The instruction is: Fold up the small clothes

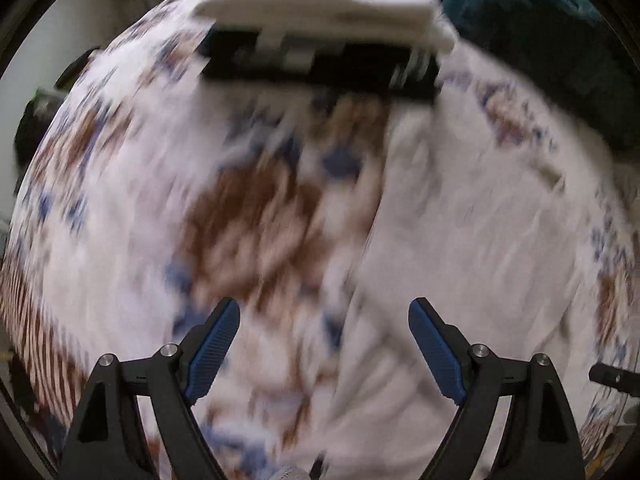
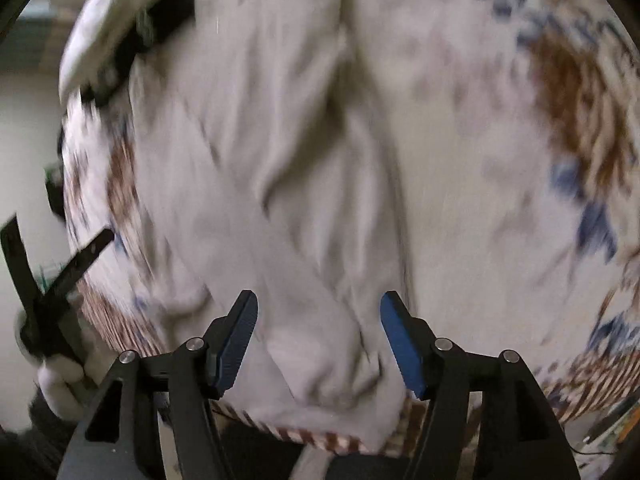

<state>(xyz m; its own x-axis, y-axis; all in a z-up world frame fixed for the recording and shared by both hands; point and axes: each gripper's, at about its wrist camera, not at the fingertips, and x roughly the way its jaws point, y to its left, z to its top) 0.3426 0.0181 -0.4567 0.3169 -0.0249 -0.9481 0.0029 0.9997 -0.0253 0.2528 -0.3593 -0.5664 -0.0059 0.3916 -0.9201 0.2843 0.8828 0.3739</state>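
I saw pale garment (image 2: 304, 184) rumpled, creased on patterned cloth (image 1: 248, 216) | left gripper (image 1: 324, 344) jaws wide, empty | right gripper (image 2: 318, 340) jaws apart over garment, gripping nothing

Patterned cloth (image 1: 248, 216) spread over surface. Pale garment (image 2: 288, 184) lies on cloth, right part in left wrist view, running near to far. Folded stack (image 1: 320, 20) at far end, upper item resting on lower one. Dark bundle (image 1: 540, 40) far right, beside stack. Left tool (image 1: 324, 344) over cloth just left of garment. Right tool (image 2: 318, 340) over garment's near end.
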